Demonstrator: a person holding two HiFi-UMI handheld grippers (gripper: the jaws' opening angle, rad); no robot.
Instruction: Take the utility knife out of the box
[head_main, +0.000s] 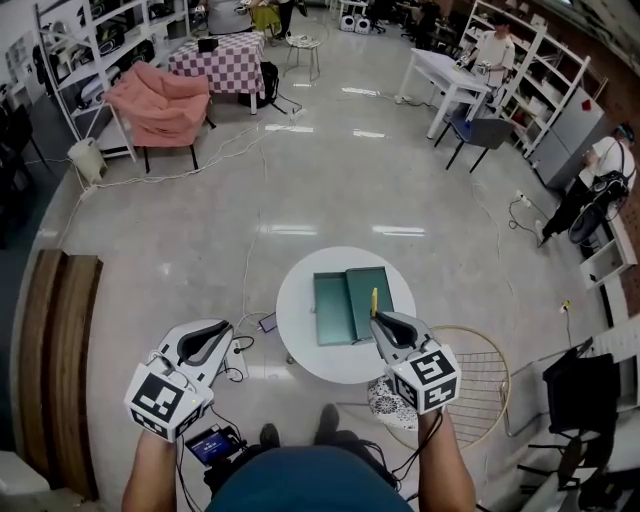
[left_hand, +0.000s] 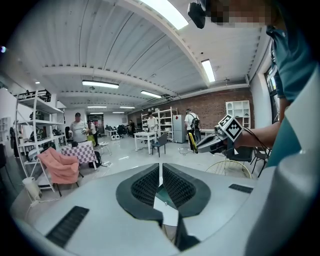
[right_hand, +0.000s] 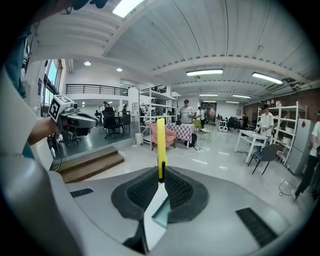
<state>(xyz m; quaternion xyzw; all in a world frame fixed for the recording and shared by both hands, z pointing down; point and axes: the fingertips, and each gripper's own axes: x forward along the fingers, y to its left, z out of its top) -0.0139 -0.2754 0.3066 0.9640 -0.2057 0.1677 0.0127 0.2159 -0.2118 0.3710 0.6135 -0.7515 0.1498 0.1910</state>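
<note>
A yellow utility knife (right_hand: 160, 145) stands upright between the pads of my right gripper (right_hand: 161, 176), which is shut on its lower end. From the head view, that gripper (head_main: 379, 319) holds the knife (head_main: 374, 300) just above the right half of the open green box (head_main: 345, 305) on the round white table (head_main: 298, 345). My left gripper (head_main: 208, 337) hangs off the table's left edge, shut with nothing in it; its pads (left_hand: 148, 186) nearly touch. The left gripper view also catches the right gripper (left_hand: 207, 145) and the knife (left_hand: 190, 142).
Under the table lie cables and a small device (head_main: 268, 323). A round wire-rimmed frame (head_main: 485, 375) sits at the right, a dark chair (head_main: 582, 395) further right. Wooden steps (head_main: 60, 350) run along the left. A pink armchair (head_main: 160, 105), tables, shelves and people stand far off.
</note>
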